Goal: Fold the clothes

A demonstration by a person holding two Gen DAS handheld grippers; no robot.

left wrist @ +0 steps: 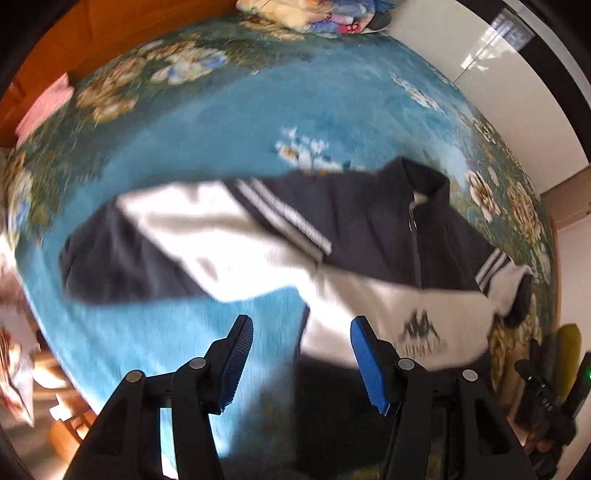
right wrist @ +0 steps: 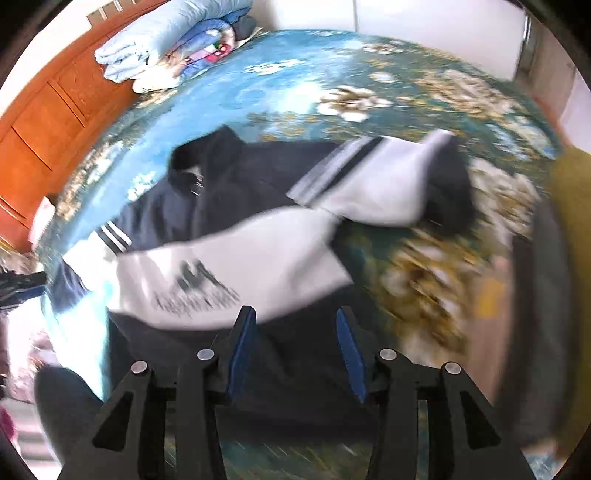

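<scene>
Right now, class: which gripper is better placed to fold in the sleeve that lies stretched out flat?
Left, probably. The left gripper is open just below the long outstretched sleeve of the jacket. The right gripper, also open, hangs over the hem, nearer the bunched sleeve.

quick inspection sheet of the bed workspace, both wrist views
surface: bed with blue floral blanket, views blurred
job's things: navy and white jacket spread flat, zipped, sleeves out to the sides
clutter: folded bedding stack at far end; pink item by the edge
grippers: left gripper open, holding nothing; right gripper open, holding nothing
cables: nothing seen
surroundings: orange wooden headboard, white wall
</scene>
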